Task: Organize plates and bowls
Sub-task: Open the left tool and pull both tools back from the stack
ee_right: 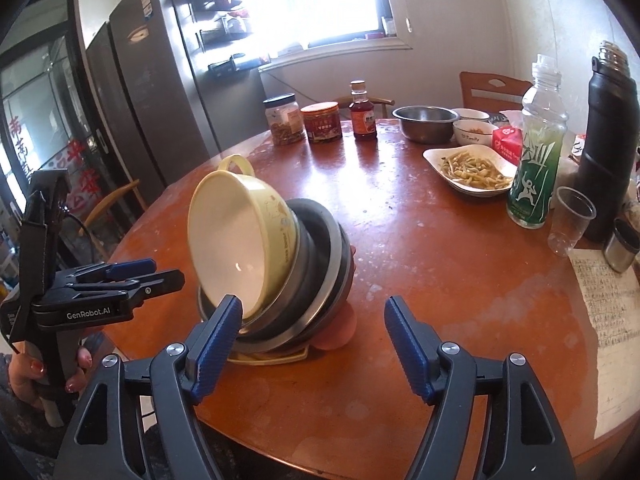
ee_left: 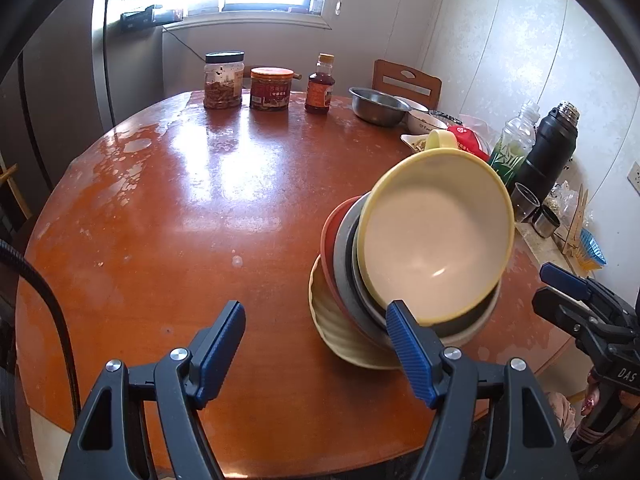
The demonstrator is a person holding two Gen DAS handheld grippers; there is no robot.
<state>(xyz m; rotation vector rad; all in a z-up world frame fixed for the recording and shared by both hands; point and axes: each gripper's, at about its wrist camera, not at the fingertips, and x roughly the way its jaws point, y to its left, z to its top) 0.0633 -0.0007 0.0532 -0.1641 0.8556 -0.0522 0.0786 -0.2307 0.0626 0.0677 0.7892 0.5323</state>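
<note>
near the round table's point(ee_left: 168, 208) front edge, a leaning stack: yellow bowl point(ee_left: 436, 236) tipped atop grey bowls point(ee_right: 316, 264), pink dish, ridged plate point(ee_left: 340, 332). left gripper point(ee_left: 316, 354) and right gripper point(ee_right: 314, 340) spread wide, holding nothing. nested but crooked; straightening seemingly left.

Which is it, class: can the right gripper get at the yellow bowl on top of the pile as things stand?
Probably yes. The right gripper is open and empty, the yellow bowl leans toward it on top of the pile, and nothing stands between them.
</note>
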